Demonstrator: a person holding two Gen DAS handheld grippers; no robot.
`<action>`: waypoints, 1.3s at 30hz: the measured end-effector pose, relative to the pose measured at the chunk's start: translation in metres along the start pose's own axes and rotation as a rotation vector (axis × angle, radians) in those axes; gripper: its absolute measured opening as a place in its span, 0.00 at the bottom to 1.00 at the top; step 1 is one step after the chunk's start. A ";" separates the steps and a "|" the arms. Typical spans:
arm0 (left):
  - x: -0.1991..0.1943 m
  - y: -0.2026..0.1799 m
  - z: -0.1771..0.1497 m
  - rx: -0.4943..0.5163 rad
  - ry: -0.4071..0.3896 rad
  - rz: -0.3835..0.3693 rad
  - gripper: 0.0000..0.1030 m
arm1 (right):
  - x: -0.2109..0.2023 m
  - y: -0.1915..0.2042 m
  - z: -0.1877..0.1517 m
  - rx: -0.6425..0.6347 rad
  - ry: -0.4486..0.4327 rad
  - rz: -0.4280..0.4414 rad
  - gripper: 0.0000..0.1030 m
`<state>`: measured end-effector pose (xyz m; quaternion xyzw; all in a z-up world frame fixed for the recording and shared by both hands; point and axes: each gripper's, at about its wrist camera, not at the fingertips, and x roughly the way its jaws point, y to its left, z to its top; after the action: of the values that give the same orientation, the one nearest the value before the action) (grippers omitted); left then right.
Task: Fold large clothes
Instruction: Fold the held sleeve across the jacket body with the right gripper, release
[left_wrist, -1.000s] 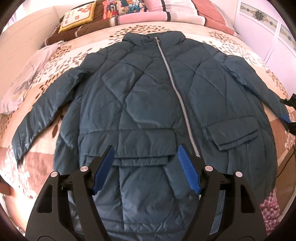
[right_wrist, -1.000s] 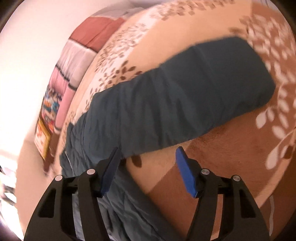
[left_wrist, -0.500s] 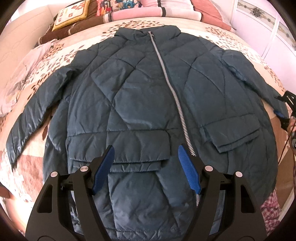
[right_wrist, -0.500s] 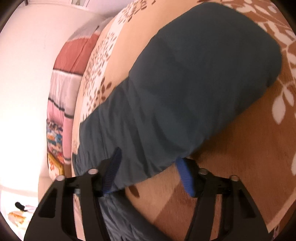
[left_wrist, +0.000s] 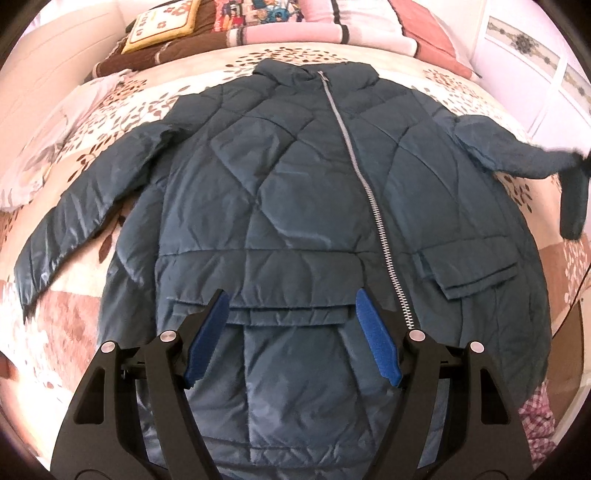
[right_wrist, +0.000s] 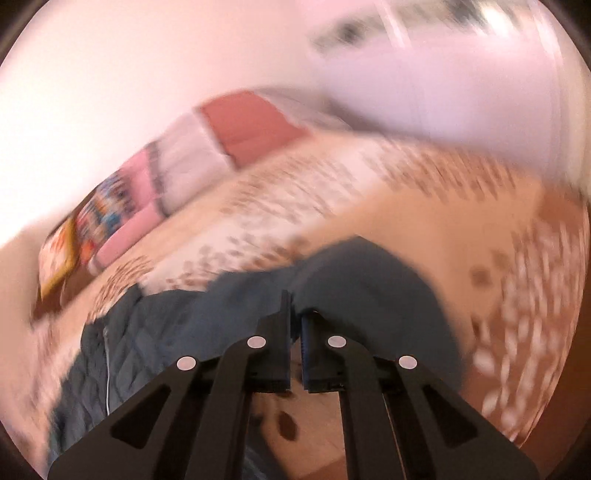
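Note:
A dark teal quilted jacket (left_wrist: 280, 206) lies face up on the bed, zipped, collar toward the pillows. My left gripper (left_wrist: 291, 332) hangs open over its lower hem, with nothing between the blue pads. In the left wrist view the jacket's right sleeve (left_wrist: 517, 158) is raised off the bed and its cuff (left_wrist: 572, 206) hangs down. The right wrist view is blurred. There my right gripper (right_wrist: 295, 306) is closing, its jaws nearly together and pinching the sleeve (right_wrist: 369, 288) fabric. The jacket body (right_wrist: 122, 350) lies to the lower left.
The bedspread (left_wrist: 74, 295) is cream and brown with a leaf print. Pillows and folded blankets (left_wrist: 280, 22) line the head of the bed. A white cloth (left_wrist: 37, 158) lies at the left edge, white wardrobe doors (left_wrist: 535, 55) stand at the right, and a checked cloth (left_wrist: 535, 417) lies at lower right.
My right gripper's jaws closed around the sleeve and rose, rolling. The sleeve, flat on the bed before, now hangs lifted with its cuff drooping. The left gripper stayed open over the hem.

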<state>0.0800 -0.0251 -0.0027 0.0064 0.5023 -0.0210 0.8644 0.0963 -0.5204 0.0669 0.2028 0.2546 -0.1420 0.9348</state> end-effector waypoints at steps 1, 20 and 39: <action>0.000 0.002 0.000 -0.006 -0.002 0.000 0.69 | -0.008 0.025 0.006 -0.100 -0.027 0.028 0.05; 0.005 0.068 -0.013 -0.144 -0.008 0.023 0.69 | 0.051 0.314 -0.175 -1.050 0.192 0.297 0.05; -0.002 -0.008 0.064 0.106 -0.169 -0.123 0.69 | 0.021 0.194 -0.139 -0.493 0.409 0.389 0.67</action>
<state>0.1344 -0.0353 0.0303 0.0194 0.4251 -0.1010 0.8993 0.1274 -0.2910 0.0056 0.0404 0.4194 0.1474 0.8948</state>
